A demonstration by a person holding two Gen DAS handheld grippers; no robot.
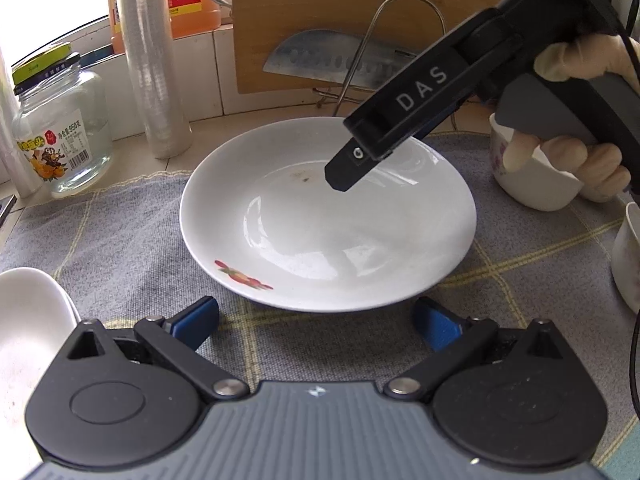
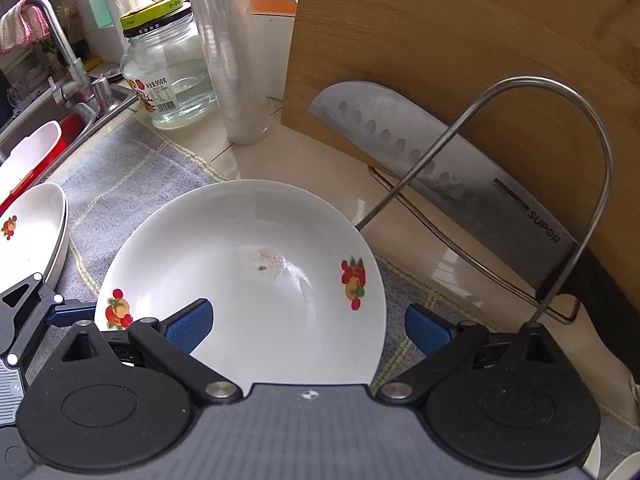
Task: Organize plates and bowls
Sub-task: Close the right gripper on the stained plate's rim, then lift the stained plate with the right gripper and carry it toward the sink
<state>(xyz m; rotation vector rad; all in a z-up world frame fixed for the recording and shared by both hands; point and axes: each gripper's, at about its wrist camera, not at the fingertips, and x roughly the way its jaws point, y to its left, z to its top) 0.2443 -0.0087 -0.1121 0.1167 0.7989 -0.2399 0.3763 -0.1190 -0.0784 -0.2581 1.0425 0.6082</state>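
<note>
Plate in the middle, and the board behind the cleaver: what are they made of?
The plate looks like glazed white ceramic: glossy window reflections, printed fruit decals. It could be melamine; the look alone does not settle it. The cutting board looks like bamboo or light wood: matte tan surface with fine parallel grain.

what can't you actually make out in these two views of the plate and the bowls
- Near edge of the plate, right wrist view: hidden under the right gripper.
- Bowl at right, left wrist view: mostly covered by the gloved hand.
- Second bowl, left wrist view: cut off by the frame edge.
- Stacked plates, right wrist view: cut by the left edge, so the count is unclear.
- Jar label, left wrist view: print mostly too small to read.
</note>
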